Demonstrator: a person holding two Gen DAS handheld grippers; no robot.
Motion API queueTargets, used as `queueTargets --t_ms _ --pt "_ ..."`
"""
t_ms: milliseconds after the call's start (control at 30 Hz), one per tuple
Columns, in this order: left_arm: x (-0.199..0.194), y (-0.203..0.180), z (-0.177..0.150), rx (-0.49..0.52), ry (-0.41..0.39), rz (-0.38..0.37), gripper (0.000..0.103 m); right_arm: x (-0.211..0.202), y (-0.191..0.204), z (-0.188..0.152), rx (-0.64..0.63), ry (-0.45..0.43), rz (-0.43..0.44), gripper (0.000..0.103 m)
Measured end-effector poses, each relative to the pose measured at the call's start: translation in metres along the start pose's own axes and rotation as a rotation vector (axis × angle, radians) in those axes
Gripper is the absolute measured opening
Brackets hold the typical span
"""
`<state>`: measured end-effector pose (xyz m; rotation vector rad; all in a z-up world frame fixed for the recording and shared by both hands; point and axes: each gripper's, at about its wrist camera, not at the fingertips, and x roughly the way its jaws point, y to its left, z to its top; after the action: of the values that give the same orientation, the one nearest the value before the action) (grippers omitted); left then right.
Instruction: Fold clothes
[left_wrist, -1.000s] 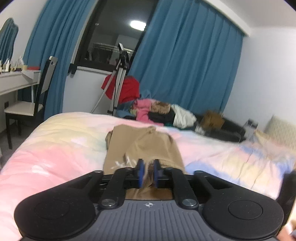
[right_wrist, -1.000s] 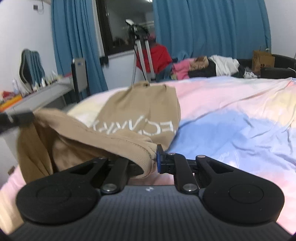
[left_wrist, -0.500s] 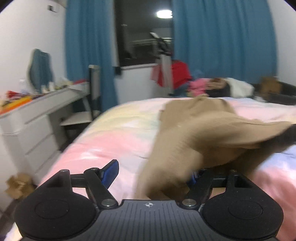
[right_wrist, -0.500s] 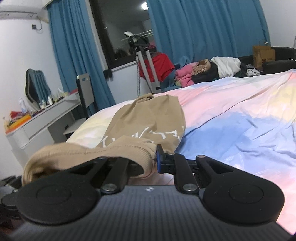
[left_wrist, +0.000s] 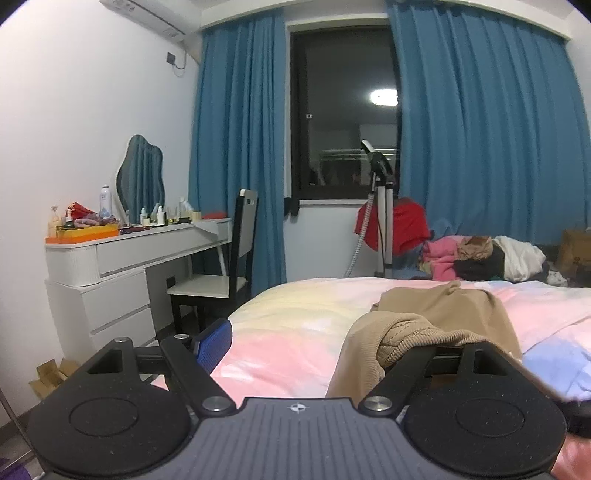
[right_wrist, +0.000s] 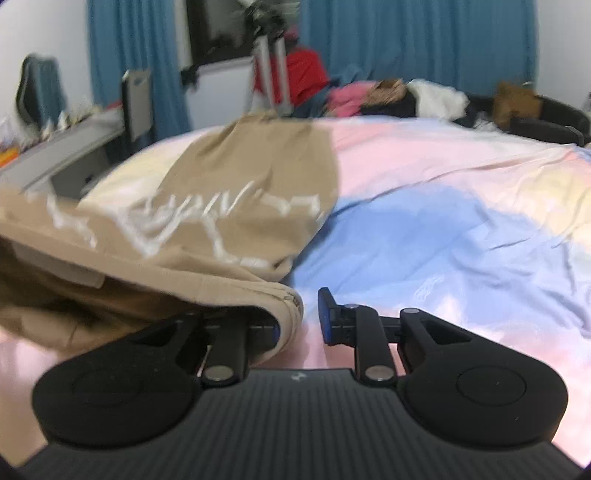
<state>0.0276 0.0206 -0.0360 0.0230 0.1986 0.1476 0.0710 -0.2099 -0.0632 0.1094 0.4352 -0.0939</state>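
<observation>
Left hand-held gripper (left_wrist: 317, 339) and right hand-held gripper (right_wrist: 299, 314) both spread, tan sweatshirt (right_wrist: 236, 206) hem draped over each; bed (right_wrist: 443, 229) bare rightward.

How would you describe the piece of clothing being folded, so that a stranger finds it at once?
Look at the bed with the pastel pink, blue and yellow cover. On its near left part lies a tan sweatshirt with white lettering. The clothes heap beyond the bed is pink, black and white, and only the sweatshirt lies spread on the cover.
</observation>
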Motion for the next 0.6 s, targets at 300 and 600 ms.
queueTargets --t_ms 300,600 --pt "-0.026 0.003 0.048 -0.068 -0.180 -0.059 0.081 -0.070 -0.004 0.065 0.027 -0.414 -0.125 0.024" --pt "-0.091 0.024 0.185 -0.160 -0.400 -0.090 0.082 -0.176 0.000 0.185 0.016 -0.691 -0.076 0.024"
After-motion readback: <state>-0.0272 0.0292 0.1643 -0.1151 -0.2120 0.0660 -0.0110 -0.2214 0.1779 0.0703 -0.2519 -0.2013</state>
